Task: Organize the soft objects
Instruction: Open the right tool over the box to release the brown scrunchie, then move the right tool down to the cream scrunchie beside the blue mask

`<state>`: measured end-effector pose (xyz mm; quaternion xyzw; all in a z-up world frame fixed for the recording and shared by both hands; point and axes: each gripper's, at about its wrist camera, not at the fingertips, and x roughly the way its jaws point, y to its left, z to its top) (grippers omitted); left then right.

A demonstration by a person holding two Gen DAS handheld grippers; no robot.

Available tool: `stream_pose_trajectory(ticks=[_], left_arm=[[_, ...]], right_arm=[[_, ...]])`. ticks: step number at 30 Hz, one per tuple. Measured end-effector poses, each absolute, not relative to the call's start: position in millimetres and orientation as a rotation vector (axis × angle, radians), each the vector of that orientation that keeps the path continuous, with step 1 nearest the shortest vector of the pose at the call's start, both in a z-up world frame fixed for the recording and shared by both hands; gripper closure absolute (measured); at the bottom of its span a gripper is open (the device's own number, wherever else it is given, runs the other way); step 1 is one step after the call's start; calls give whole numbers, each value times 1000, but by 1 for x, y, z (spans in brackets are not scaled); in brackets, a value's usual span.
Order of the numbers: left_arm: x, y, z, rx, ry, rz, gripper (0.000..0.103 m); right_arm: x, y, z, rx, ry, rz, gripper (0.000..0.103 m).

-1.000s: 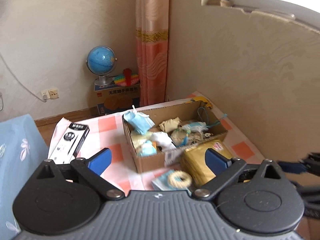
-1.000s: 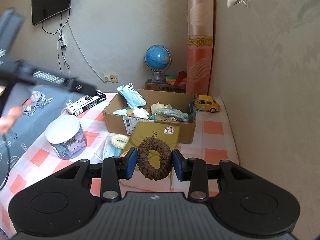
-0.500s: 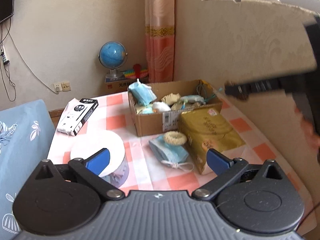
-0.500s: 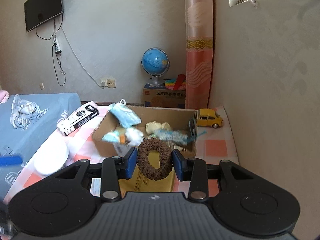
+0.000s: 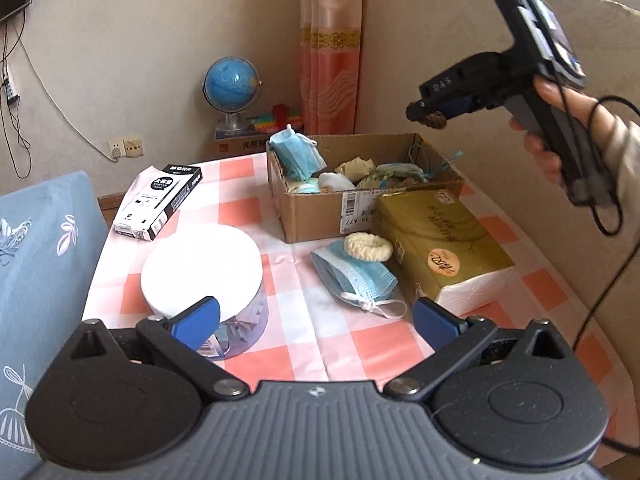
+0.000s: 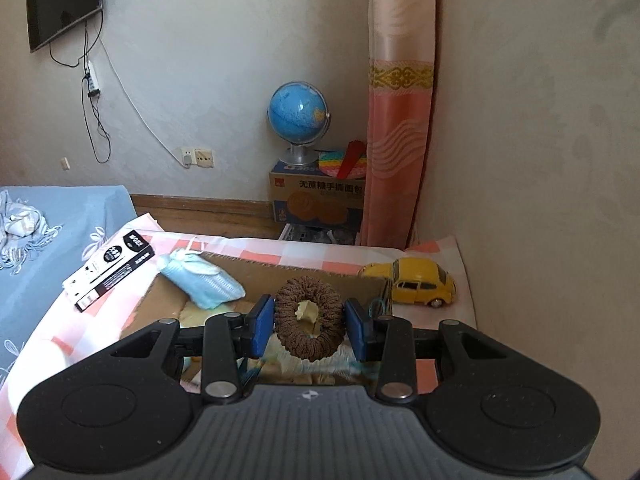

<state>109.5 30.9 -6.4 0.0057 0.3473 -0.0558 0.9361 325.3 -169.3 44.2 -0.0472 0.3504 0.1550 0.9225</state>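
Two claws are at work over the checked surface [image 5: 304,316]. The right claw [image 6: 309,327] is clamped on a brown scrunchie [image 6: 309,322], its blue pads pressing the ring from both sides so the soft loop hangs upright without slipping. It hovers above the open cardboard box [image 5: 320,210], which already holds face masks and cloth bits, likely so the scrunchie can drop straight in. The left claw [image 5: 316,320] hangs low with its jaws wide apart and nothing between them, facing a cream scrunchie [image 5: 368,246] resting on a blue mask [image 5: 356,276] just beside the box, probably the next soft items to collect.
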Motion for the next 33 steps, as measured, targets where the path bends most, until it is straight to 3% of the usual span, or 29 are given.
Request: stream_pose_trajectory(ticks=[7, 9, 11, 13, 33], left_arm=[[114, 33, -10, 5, 714, -107, 1], [115, 33, -10, 3, 718, -106, 1], [116, 33, -11, 1, 723, -108, 1], [116, 33, -12, -2, 728, -111, 1], [98, 32, -3, -10, 719, -106, 1]], right_arm=[[358, -164, 31, -115, 736, 308, 56], [363, -164, 28, -111, 732, 297, 43], [364, -165, 27, -108, 717, 281, 11], [359, -168, 28, -91, 690, 290, 1], [279, -159, 45, -99, 700, 397, 0]])
